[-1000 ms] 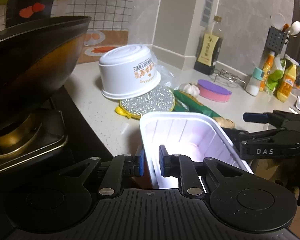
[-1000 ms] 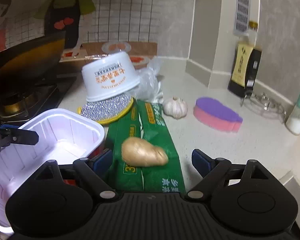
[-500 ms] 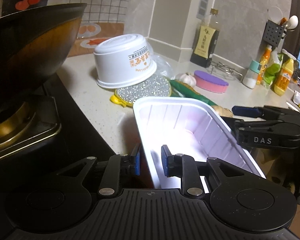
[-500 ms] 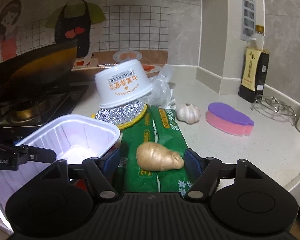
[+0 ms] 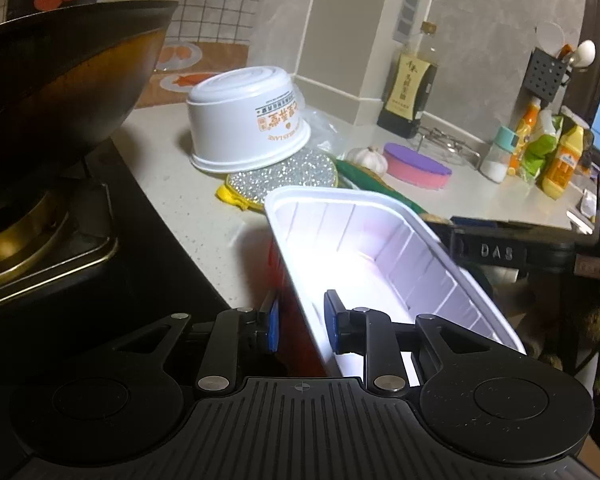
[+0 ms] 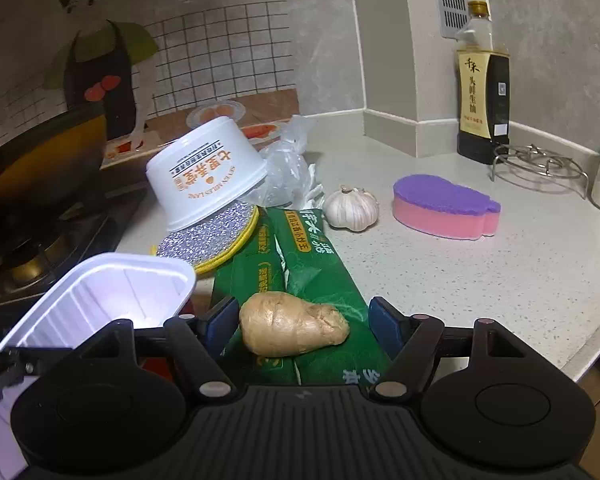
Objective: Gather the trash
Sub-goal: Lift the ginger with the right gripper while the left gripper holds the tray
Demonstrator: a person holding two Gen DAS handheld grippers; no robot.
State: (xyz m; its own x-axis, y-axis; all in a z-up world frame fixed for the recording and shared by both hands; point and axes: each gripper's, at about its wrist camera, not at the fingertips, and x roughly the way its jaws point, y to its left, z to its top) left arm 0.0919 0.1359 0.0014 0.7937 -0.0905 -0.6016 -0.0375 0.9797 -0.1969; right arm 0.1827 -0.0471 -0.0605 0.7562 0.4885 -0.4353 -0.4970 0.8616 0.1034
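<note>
Two grippers | left gripper opening astride white rectangular plastic tray wall, lower centre | right gripper agape around tan ginger root, untouched

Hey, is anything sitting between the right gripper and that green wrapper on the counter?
Yes. A piece of ginger lies on top of the green wrapper, directly between the open fingers of the right gripper, so closing there would catch the ginger first.

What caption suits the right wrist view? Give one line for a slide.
Right gripper open around a ginger root lying on a green packet, white tray alongside.
</note>
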